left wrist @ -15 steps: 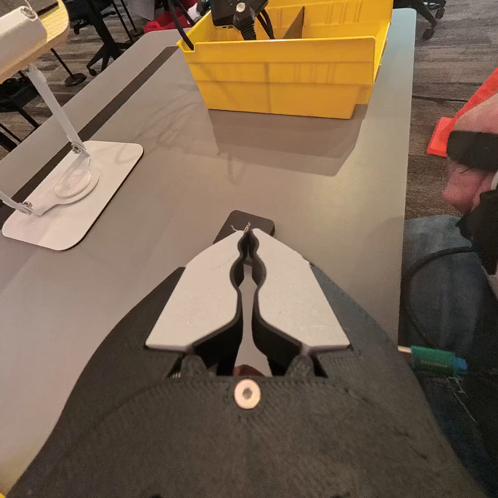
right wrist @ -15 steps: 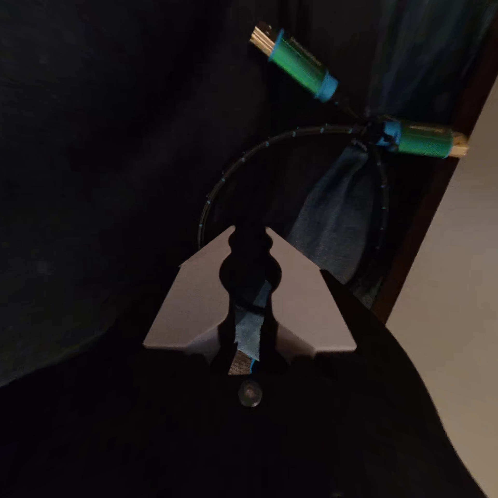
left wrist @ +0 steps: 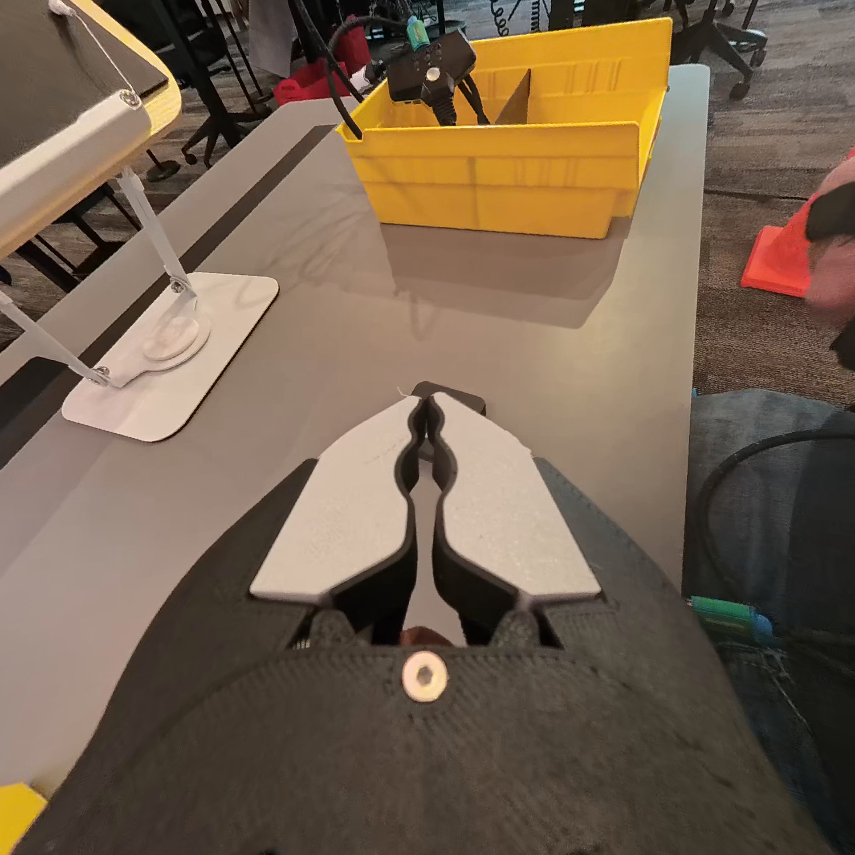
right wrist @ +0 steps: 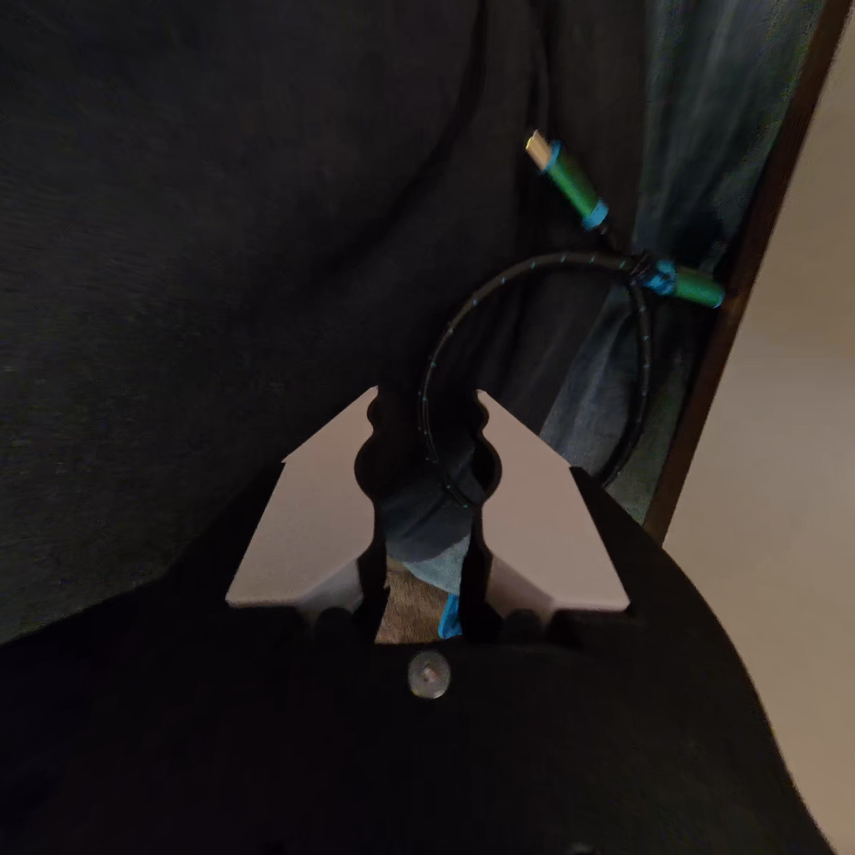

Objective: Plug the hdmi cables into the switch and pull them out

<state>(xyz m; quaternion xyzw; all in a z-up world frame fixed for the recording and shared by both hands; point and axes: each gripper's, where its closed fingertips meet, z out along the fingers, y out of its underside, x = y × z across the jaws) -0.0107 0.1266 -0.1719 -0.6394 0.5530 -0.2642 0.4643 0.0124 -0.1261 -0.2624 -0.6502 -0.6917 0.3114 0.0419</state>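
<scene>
Grey table (left wrist: 532, 370): broad matte top under my left gripper, running away toward the far end, its right edge beside my lap.
Yellow bin (left wrist: 499, 185): plastic, at the far end of the table, a divider inside and a black device with cables leaning on its left rim.
White stand (left wrist: 171, 351): flat plate on the table to my left, thin arms rising to a tilted board with a yellow edge.
Orange cone (left wrist: 782, 259): on the carpet past the table's right edge.
Dark cloth (right wrist: 231, 231): fills most of the right wrist view; denim shows to the right of it, against the table's dark edge.
Left gripper (left wrist: 424, 403): low over the table, my grey fingers (left wrist: 351, 518) drawn together at the tips with only a thin slit between.
Switch (left wrist: 451, 398): small black box lying on the table, mostly hidden under my left fingertips; I think the tips pinch its near edge, though the view is too blocked to be sure.
Right gripper (right wrist: 425, 402): down off the table at my lap, fingers (right wrist: 314, 523) spread apart, gripping nothing.
Hdmi cable (right wrist: 509, 287): black braided coil, its loop passing between my right fingers without being squeezed, resting on the cloth.
Green plugs (right wrist: 571, 182): two, blue-collared, one pointing up-left with its metal tip bare, the other (right wrist: 694, 289) pointing right toward the table edge; neither is in the switch.
</scene>
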